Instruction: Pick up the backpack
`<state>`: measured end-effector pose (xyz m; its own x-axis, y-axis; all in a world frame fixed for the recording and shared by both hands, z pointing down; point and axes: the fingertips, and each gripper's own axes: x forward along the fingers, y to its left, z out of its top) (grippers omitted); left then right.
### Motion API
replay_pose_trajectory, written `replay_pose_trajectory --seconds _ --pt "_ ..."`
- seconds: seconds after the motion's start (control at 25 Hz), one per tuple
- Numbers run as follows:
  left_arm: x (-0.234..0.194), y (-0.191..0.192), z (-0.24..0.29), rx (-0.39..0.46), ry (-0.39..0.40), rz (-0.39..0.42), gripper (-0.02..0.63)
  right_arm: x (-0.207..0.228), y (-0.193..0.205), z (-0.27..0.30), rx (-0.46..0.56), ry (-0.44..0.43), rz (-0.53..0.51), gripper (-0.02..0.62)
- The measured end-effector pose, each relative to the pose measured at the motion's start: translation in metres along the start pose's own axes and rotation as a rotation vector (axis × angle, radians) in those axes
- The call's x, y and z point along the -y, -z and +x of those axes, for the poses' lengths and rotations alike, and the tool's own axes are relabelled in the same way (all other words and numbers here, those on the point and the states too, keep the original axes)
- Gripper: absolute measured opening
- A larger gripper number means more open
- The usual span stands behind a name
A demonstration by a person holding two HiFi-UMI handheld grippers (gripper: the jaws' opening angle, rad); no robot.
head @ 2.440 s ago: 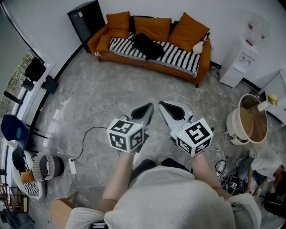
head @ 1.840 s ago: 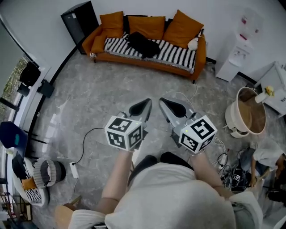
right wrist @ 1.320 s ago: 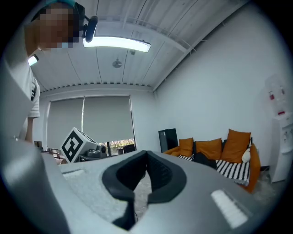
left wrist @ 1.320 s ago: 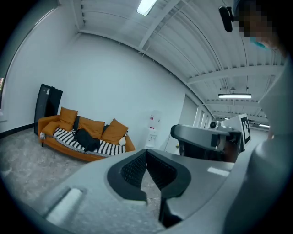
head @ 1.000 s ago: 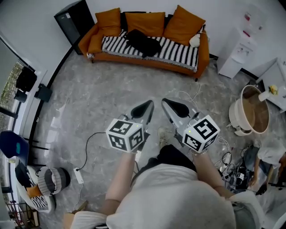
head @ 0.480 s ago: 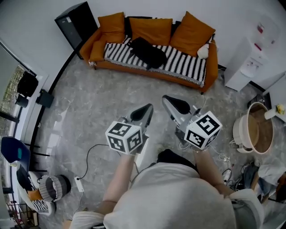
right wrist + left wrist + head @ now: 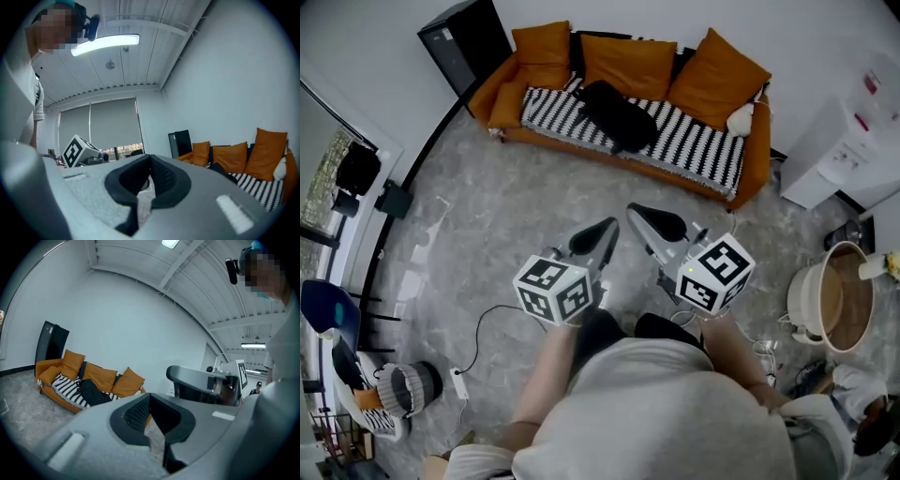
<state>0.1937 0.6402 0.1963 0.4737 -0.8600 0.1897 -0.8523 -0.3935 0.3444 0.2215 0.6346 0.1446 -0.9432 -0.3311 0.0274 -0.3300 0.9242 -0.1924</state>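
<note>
A black backpack [image 7: 619, 114] lies on the striped seat of an orange sofa [image 7: 504, 96] against the far wall. It also shows in the left gripper view, the backpack [image 7: 91, 392] small and far off, and in the right gripper view [image 7: 219, 169]. My left gripper [image 7: 602, 227] and right gripper [image 7: 637, 215] are held side by side in front of the person's body, above the grey floor and well short of the sofa. Both point toward it. The jaws of the left gripper [image 7: 149, 397] and of the right gripper [image 7: 150, 159] are shut with nothing between them.
A black cabinet [image 7: 469, 42] stands left of the sofa, a white water dispenser [image 7: 855, 150] to its right. A round tub [image 7: 827, 302] sits at the right. A cable and power strip [image 7: 456, 384] lie on the floor at the left, near a chair [image 7: 323, 302].
The person has walked toward the sofa, carrying both grippers forward together. The sofa and backpack now sit lower and larger in the head view. Both grippers stay shut.
</note>
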Motion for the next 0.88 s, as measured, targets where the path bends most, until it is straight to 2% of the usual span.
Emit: replay_pose_trajectory --seconds 0.24,0.44,0.68,0.88 --pt "-0.027 0.003 0.018 -0.020 -0.001 -0.050 0.007 0.031 0.001 0.011 0.007 0.021 0.029 0.003" --pt "-0.063 -0.011 0.047 -0.002 0.016 -0.070 0.007 0.069 0.000 0.031 0.008 0.065 0.044 0.003" --pt "-0.113 -0.042 0.097 -0.005 0.055 -0.053 0.008 0.125 0.002 0.082 -0.002 0.111 0.056 0.003" --pt "-0.167 -0.078 0.133 -0.012 0.092 -0.036 0.008 0.166 -0.014 0.142 0.011 0.143 0.047 0.003"
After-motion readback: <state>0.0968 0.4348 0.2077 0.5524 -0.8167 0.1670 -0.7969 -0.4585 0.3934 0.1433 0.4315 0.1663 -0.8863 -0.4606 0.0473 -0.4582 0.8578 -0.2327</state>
